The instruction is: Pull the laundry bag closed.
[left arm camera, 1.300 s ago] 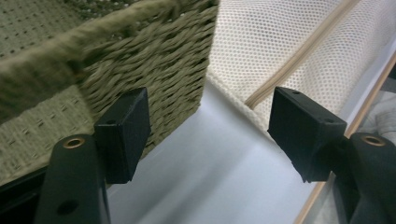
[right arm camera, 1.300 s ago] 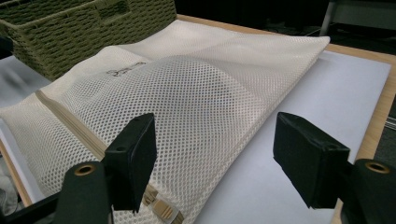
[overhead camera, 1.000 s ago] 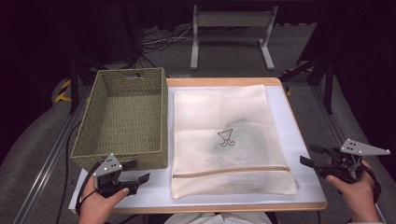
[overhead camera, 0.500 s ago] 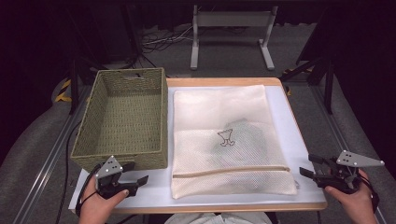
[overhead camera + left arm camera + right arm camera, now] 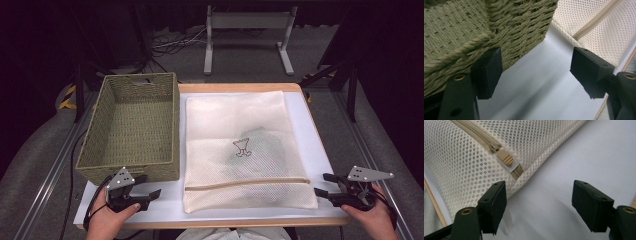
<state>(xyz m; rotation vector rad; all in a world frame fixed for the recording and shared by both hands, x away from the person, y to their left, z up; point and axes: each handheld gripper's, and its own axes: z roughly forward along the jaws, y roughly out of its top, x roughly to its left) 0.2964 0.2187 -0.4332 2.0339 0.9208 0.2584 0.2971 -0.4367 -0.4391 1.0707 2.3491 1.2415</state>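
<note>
Mesh bag (image 5: 247,150) flat between left gripper (image 5: 150,192) and right gripper (image 5: 322,184), both wide apart, empty.

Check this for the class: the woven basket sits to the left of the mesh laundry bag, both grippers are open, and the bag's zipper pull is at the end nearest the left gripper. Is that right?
One detail is wrong. The zipper pull is at the end nearest the right gripper, as the right gripper view shows. The woven basket does sit left of the mesh laundry bag, and the left gripper is open too.
</note>
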